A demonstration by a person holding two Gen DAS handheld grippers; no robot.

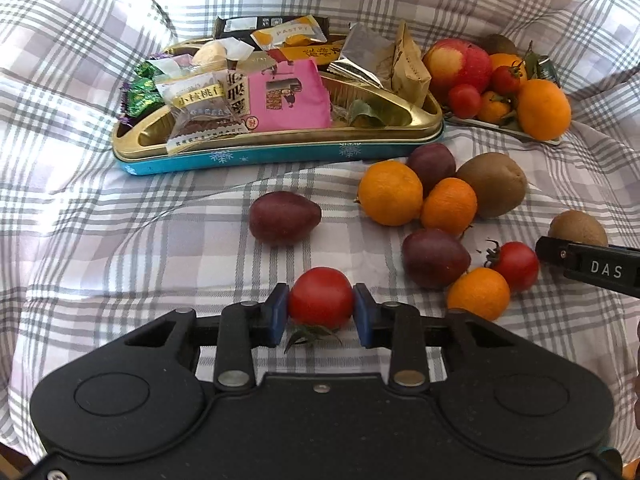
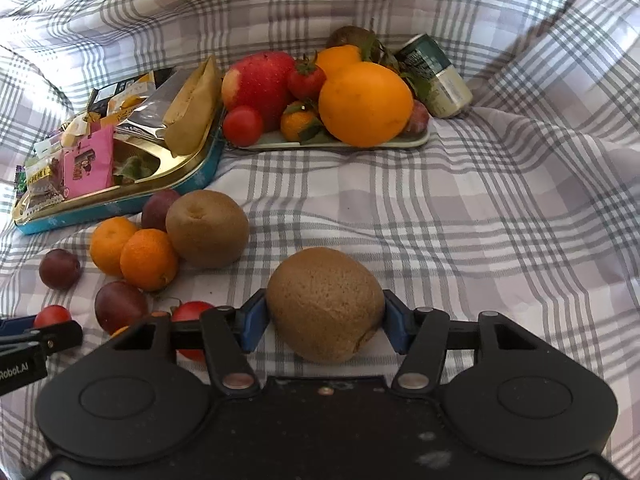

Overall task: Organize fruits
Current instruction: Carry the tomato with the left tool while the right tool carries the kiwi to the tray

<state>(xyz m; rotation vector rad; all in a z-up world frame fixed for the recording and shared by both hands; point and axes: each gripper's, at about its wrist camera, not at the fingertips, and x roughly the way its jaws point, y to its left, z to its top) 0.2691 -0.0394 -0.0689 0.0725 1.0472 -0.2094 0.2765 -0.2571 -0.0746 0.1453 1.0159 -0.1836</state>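
My left gripper [image 1: 321, 309] is shut on a red cherry tomato [image 1: 320, 296], its blue pads [image 1: 277, 312] against both sides. My right gripper [image 2: 325, 320] is shut on a brown kiwi [image 2: 325, 304]; that kiwi also shows at the right of the left wrist view [image 1: 578, 229]. Loose fruit lies on the checked cloth: tangerines [image 1: 390, 193], purple passion fruits [image 1: 284, 217], another kiwi [image 2: 207, 229] and a tomato [image 1: 517, 265]. A pale green fruit plate [image 2: 416, 141] at the back holds an apple [image 2: 260, 80], a big orange [image 2: 365, 103], tomatoes and tangerines.
A gold and blue tin tray [image 1: 280, 152] full of snack packets stands at the back left, touching the fruit plate's side. A green drink can [image 2: 436, 76] lies behind the plate. The cloth rises in folds all around.
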